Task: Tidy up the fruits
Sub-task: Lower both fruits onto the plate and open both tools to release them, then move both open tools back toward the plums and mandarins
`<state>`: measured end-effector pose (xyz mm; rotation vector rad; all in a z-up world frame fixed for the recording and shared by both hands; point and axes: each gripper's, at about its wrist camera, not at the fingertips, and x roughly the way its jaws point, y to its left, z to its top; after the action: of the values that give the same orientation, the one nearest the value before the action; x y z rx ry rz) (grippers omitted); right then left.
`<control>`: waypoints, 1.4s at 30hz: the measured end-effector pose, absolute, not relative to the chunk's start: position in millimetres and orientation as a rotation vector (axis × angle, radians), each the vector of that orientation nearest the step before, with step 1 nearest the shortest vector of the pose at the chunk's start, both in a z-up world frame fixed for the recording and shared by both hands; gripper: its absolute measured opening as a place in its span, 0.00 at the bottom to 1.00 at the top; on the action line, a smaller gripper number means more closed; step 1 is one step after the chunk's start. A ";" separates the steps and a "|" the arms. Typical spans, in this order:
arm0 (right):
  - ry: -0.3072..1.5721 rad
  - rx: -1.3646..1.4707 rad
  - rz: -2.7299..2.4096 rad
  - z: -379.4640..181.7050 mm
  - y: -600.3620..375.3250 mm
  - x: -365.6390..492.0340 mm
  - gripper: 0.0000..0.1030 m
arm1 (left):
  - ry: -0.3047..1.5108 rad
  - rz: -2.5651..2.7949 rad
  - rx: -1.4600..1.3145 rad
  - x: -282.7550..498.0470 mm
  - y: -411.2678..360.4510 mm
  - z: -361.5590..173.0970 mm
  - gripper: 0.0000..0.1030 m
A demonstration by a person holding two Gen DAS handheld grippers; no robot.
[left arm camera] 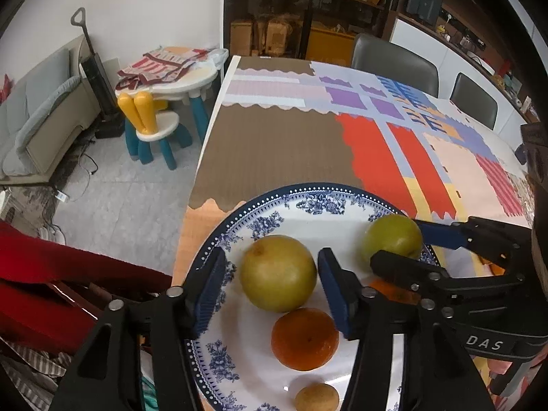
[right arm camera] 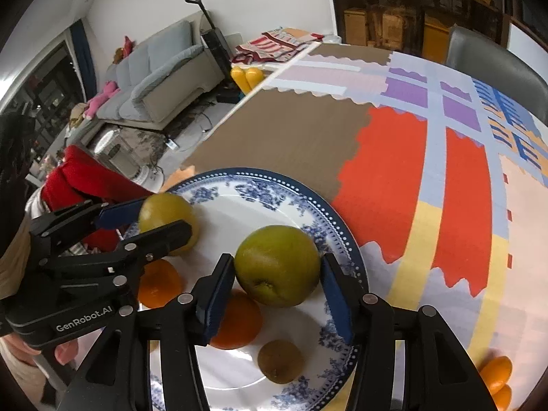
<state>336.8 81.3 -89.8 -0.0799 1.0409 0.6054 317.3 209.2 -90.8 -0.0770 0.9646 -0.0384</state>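
Both tools sit over the blue-patterned plate (left arm camera: 219, 236) on the worktop (left arm camera: 274, 144).

Left tool (left arm camera: 270, 291): jaws part-open around a yellow-green fruit (left arm camera: 277, 272); clear gaps on both sides, no contact.

Right tool (right arm camera: 277, 291): second green fruit (right arm camera: 277, 270) between the pads; contact too close to judge.

An orange (left arm camera: 304, 339) and a small brown fruit (left arm camera: 316, 398) lie nearer the left tool's camera, the latter cut off by the frame edge. A second orange is mostly hidden behind tool bodies.

Right view only: more orange fruit (right arm camera: 496, 371) at the worktop's edge.
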 end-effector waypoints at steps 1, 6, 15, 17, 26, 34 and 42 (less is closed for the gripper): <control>1.028 -0.082 0.603 -87.1 81.0 335.1 0.54 | 0.962 -0.037 -0.072 316.0 208.9 -89.7 0.55; 0.966 -0.114 0.589 -72.3 76.0 324.8 0.57 | 0.923 -0.009 -0.023 301.1 204.1 -76.1 0.56; 0.800 -0.147 0.525 -28.6 47.6 288.5 0.63 | 0.811 0.015 0.048 261.6 180.0 -39.6 0.63; 0.762 -0.152 0.506 -18.4 36.8 276.7 0.65 | 0.787 0.015 0.055 252.3 172.4 -31.1 0.66; 0.672 -0.109 0.449 15.2 -15.5 237.8 0.68 | 0.673 -0.026 0.072 213.1 126.5 3.7 0.75; 0.608 -0.085 0.402 36.7 -62.2 207.8 0.68 | 0.632 -0.069 0.080 189.4 83.9 14.5 0.79; 0.577 -0.102 0.357 40.7 -100.3 186.9 0.68 | 0.648 -0.109 0.084 182.6 48.0 7.9 0.79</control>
<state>186.9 -100.3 40.7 -0.1021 0.5768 0.3575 182.6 48.0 7.9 0.0843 0.6480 -0.1086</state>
